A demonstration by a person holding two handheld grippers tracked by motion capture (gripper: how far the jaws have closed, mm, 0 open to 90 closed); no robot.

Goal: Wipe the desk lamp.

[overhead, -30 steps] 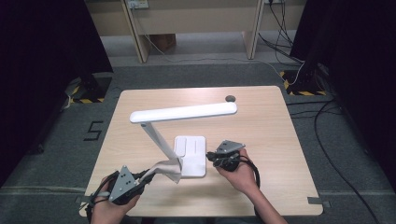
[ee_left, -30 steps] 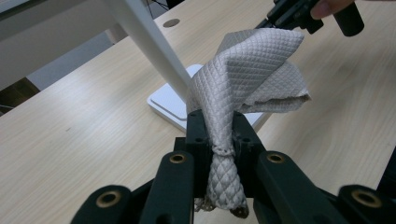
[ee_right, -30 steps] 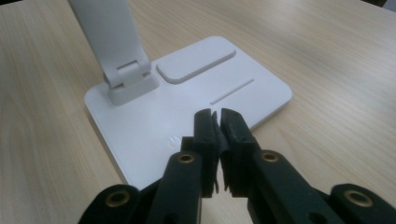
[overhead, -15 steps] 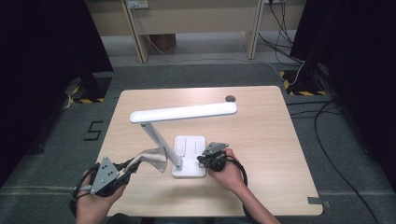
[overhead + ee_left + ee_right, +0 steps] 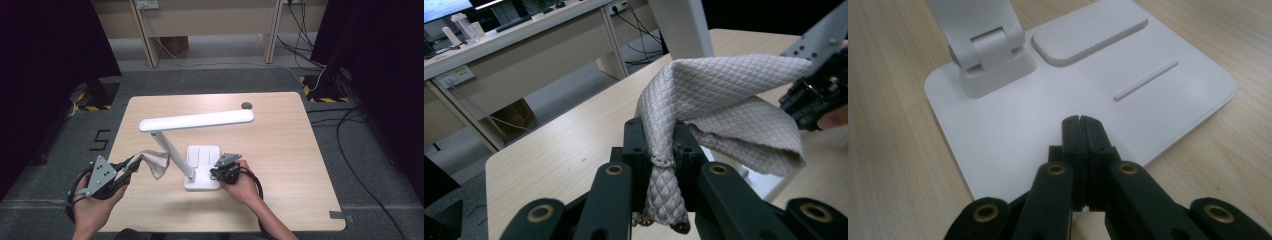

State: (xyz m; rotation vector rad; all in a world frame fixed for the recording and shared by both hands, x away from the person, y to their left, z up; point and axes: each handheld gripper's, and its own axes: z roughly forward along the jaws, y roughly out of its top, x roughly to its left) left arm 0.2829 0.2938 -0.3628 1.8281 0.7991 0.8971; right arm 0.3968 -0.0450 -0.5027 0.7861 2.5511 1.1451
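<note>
grey quilted cloth [image 5: 724, 100], bunched and drooping, pinched in the left tool [image 5: 659, 145]; right tool [image 5: 1081, 122] pressed together, empty

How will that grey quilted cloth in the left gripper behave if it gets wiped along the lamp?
Probably floppy: the cloth droops in folds beyond the left gripper. Likely light, since a narrow pinch carries it. Its quilted weave should drag rather than slide along the lamp.

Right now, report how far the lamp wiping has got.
Done: the left gripper is shut on the grey cloth, lifted off the table. In hand: the right gripper, shut, rests over the lamp base, apparently steadying it. Left: the cloth hangs beside the lamp arm; no wiping shows yet.
</note>
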